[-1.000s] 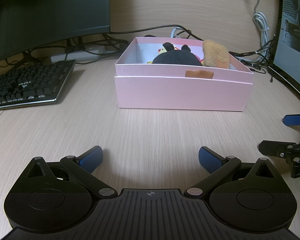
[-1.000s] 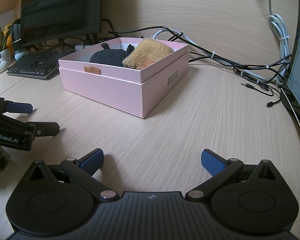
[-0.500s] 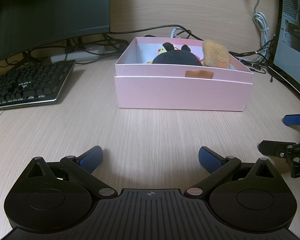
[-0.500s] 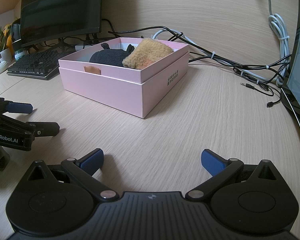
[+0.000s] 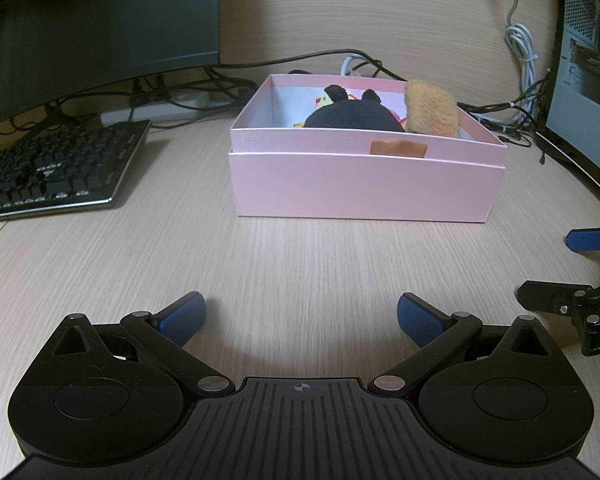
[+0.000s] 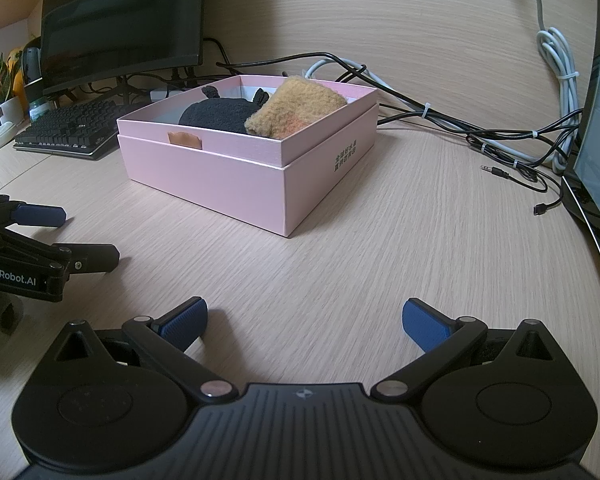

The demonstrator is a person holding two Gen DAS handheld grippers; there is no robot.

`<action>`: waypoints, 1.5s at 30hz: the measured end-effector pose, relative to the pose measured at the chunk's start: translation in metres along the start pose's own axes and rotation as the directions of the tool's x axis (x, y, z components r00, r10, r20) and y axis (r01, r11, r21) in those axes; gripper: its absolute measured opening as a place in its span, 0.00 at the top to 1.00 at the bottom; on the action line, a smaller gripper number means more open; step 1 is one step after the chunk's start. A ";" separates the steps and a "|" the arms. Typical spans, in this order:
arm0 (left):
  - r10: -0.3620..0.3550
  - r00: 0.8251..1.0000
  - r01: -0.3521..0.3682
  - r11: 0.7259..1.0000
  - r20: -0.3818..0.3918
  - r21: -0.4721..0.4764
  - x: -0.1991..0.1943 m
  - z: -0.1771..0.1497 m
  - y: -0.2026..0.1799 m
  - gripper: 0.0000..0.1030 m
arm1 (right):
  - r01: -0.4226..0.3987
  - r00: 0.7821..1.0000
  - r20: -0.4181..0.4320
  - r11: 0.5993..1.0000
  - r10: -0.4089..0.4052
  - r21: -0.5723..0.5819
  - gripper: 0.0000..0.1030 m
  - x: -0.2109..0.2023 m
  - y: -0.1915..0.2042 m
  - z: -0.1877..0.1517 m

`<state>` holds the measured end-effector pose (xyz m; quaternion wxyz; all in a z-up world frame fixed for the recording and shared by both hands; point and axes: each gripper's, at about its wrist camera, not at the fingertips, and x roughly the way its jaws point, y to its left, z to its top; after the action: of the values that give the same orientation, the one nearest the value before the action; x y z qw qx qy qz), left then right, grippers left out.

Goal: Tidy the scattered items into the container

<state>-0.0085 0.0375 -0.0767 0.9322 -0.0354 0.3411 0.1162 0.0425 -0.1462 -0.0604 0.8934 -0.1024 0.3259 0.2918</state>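
Two hand-held grippers hovered low over the pale wood-grain desk [image 5: 300, 256], both released with blue-padded fingers spread wide and nothing between them: left hand-held gripper [image 5: 301, 314], right hand-held gripper [image 6: 305, 318]. Each showed at the edge of the other's view, well apart. Ahead of both sat the pink rectangular cardboard box [image 5: 364, 188], open top, nested in its pink lid, a small brown tape patch [image 5: 398, 148] on its front upper wall. Inside the box lay a black plush toy with small ears [image 5: 354, 114] and, touching it on the right, a tan fuzzy plush piece [image 5: 430, 110] leaning above the rim; a bit of yellow and red showed behind the black one, too hidden to tell. Left of the box sat a black keyboard [image 5: 56, 164] under a dark monitor [image 5: 96, 28]. Black and white cables [image 6: 480, 136] ran behind and right of the box.
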 end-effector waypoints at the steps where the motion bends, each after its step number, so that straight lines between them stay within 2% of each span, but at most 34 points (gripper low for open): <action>1: 0.000 1.000 0.000 1.000 0.000 0.000 0.000 0.000 0.000 0.00 | 0.000 1.000 0.000 1.000 0.000 0.000 0.00 0.000 0.000 0.000; 45: -0.026 1.000 0.026 1.000 -0.005 0.017 0.002 0.001 0.002 0.00 | 0.000 1.000 0.000 1.000 0.000 0.000 0.00 -0.001 -0.001 0.001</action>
<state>-0.0071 0.0395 -0.0774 0.9330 -0.0324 0.3438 0.1011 0.0426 -0.1468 -0.0595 0.8934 -0.1024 0.3261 0.2915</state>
